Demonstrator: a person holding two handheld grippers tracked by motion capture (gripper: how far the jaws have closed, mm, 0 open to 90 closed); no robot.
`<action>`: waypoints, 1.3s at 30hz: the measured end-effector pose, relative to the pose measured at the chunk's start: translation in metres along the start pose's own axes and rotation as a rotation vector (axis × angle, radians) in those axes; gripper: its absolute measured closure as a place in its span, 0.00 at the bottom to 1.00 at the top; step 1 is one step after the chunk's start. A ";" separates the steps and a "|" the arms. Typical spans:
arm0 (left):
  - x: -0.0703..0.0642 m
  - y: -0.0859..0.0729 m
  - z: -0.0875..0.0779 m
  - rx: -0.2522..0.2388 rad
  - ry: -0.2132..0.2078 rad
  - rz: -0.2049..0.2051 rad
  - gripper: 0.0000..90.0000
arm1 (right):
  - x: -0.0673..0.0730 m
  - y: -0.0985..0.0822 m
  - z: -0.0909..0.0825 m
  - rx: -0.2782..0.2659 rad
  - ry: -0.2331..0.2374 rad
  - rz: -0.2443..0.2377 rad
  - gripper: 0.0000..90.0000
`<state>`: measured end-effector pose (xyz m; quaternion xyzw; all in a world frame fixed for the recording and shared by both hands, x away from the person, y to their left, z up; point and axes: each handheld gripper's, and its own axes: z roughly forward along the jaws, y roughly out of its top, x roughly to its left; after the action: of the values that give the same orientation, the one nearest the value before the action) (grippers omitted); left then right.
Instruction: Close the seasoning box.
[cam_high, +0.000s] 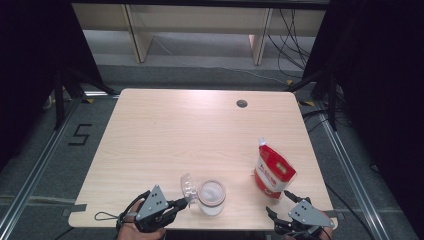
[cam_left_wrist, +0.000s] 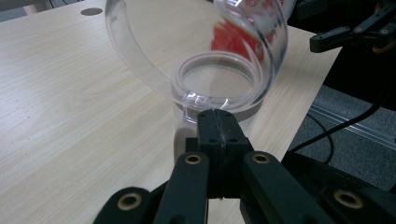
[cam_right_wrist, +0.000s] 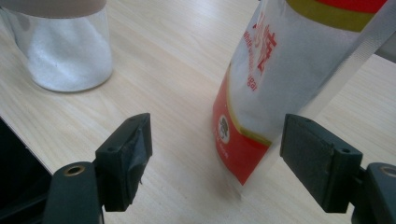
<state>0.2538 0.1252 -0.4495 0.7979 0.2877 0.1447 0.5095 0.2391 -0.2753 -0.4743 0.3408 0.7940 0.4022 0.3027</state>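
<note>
I had the left gripper (cam_high: 176, 205) at the bench's (cam_high: 165, 130) near edge, its jaws clamped on the tab of the clear lid (cam_left_wrist: 196, 56), which stood tilted open over the glass jar (cam_high: 212, 197) of white powder. My right gripper (cam_high: 280, 204) sat near the right corner, jaws apart just before the red pouch (cam_right_wrist: 280, 79)

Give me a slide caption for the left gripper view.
Left gripper pinches the clear lid's tab above the open jar.
</note>
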 end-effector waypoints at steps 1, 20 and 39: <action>0.001 0.001 0.000 0.006 0.000 0.026 1.00 | -0.001 0.000 0.000 -0.006 -0.007 -0.011 0.29; -0.001 0.005 0.006 -0.006 -0.007 0.014 0.99 | 0.000 0.001 0.000 -0.010 -0.004 -0.020 0.29; 0.003 0.000 0.002 0.000 -0.025 -0.026 0.88 | 0.001 0.001 0.000 -0.009 0.005 -0.009 0.29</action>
<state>0.2574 0.1254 -0.4502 0.7958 0.2918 0.1282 0.5149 0.2391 -0.2743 -0.4738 0.3350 0.7944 0.4053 0.3041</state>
